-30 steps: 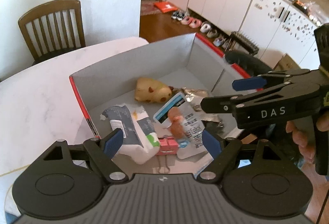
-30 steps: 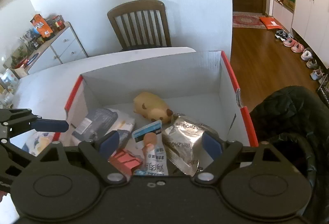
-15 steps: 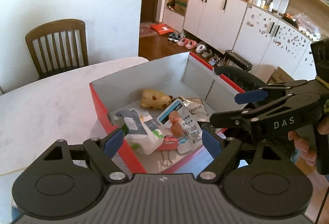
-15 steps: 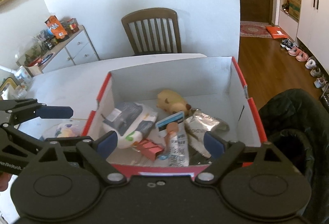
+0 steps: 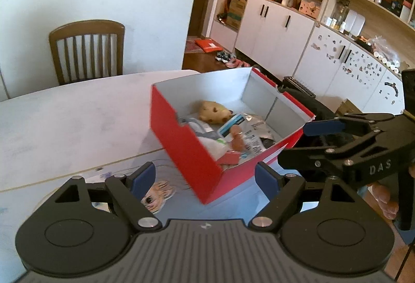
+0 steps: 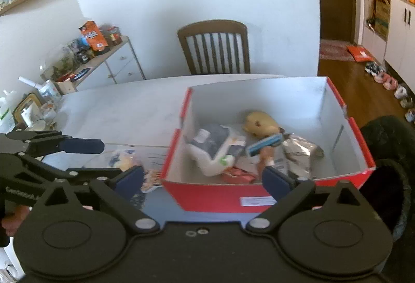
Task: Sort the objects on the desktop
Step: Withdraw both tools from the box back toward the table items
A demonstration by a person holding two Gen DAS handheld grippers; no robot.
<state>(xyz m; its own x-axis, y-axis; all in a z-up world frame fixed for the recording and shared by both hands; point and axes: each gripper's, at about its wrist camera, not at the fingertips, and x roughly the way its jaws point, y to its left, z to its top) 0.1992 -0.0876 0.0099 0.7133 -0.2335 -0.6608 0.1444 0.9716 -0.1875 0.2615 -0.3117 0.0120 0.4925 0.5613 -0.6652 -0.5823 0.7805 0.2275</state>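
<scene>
Nearest, the left claw [image 5: 206, 177] is released and holds nothing; the right claw [image 6: 203, 180] is opening, also with nothing inside. Just behind them the red box [image 6: 215, 198] stands on the white table [image 5: 77, 116], with a yellow toy [image 6: 260, 122] and packets inside. Farther, a wooden chair [image 6: 214, 46] stands by the wall.

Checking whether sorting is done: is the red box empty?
No. In the right wrist view the red box holds a tan plush toy, a silver foil packet and a white pouch.
</scene>
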